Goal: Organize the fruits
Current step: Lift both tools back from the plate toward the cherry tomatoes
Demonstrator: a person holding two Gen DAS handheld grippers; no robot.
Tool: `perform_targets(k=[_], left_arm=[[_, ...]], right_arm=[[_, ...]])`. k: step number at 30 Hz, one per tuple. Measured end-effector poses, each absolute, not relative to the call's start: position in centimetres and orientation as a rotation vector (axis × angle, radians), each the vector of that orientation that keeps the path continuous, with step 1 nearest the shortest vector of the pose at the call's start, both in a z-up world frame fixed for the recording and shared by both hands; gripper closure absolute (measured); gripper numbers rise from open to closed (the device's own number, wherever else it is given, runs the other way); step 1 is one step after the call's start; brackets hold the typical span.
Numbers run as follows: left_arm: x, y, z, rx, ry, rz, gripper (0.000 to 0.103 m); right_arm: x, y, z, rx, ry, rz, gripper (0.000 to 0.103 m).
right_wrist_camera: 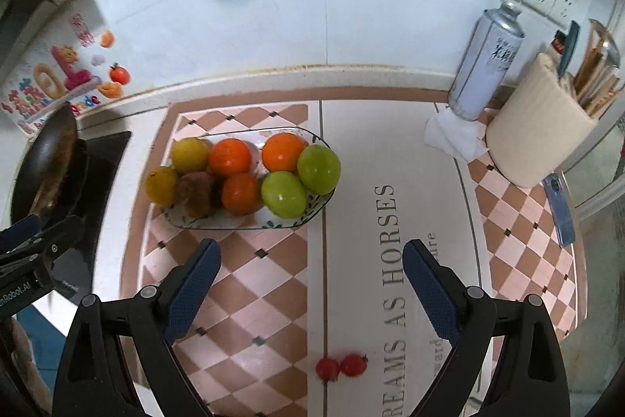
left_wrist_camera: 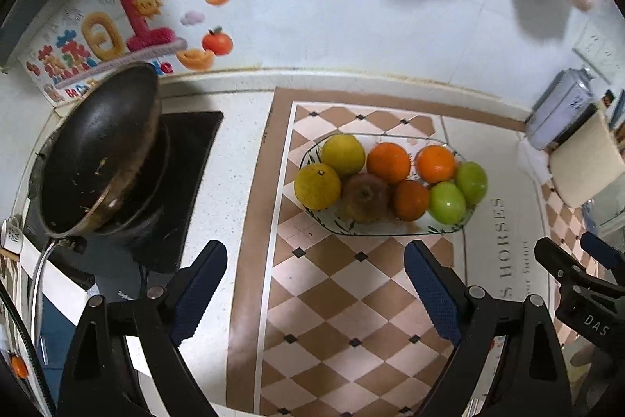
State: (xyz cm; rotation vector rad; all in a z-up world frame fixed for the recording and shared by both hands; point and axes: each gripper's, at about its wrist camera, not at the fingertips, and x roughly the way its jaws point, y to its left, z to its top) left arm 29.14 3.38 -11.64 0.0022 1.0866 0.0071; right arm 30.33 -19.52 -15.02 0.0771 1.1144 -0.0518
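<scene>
Fruit plate (right_wrist_camera: pixel 312 215) lies ahead of both wide-spread, empty grippers — left gripper (left_wrist_camera: pixel 314 294), right gripper (right_wrist_camera: pixel 310 290) — while two cherry tomatoes (right_wrist_camera: pixel 341 366) between the right's fingers likely call for a centred, gentle pinch.

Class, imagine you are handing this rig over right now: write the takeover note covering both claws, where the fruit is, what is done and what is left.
Left claw: open, empty, above the mat.
Right claw: open, empty.
Glass dish holds two yellow citrus, three oranges, two green fruits and a brown fruit.
Done: those eight are in the dish.
Left: two small red fruits lie loose on the checked mat, below the right claw; they likely go in next.
</scene>
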Motion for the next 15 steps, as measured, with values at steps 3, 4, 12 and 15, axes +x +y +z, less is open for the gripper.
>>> perform_targets(k=[3, 4, 12, 15], left_arm=[[27.0, 3.7, -9.7, 0.001, 1.048, -0.007, 0.01], [26.6, 3.8, -9.3, -0.003, 1.04, -0.014, 0.01], [22.0, 4.4, -5.6, -0.002, 0.96, -0.042, 0.01], [20.7, 4.6, -4.6, -0.005, 0.944, -0.047, 0.01]], right_arm=[[28.0, -19.0, -12.8, 0.075, 1.074, -0.046, 0.007], [27.3, -18.8, -12.1, 0.075, 1.06, -0.045, 0.007], [22.3, -17.7, -6.9, 0.064, 0.956, -0.037, 0.007], [20.8, -17.4, -5.4, 0.061, 0.926, -0.036, 0.007]])
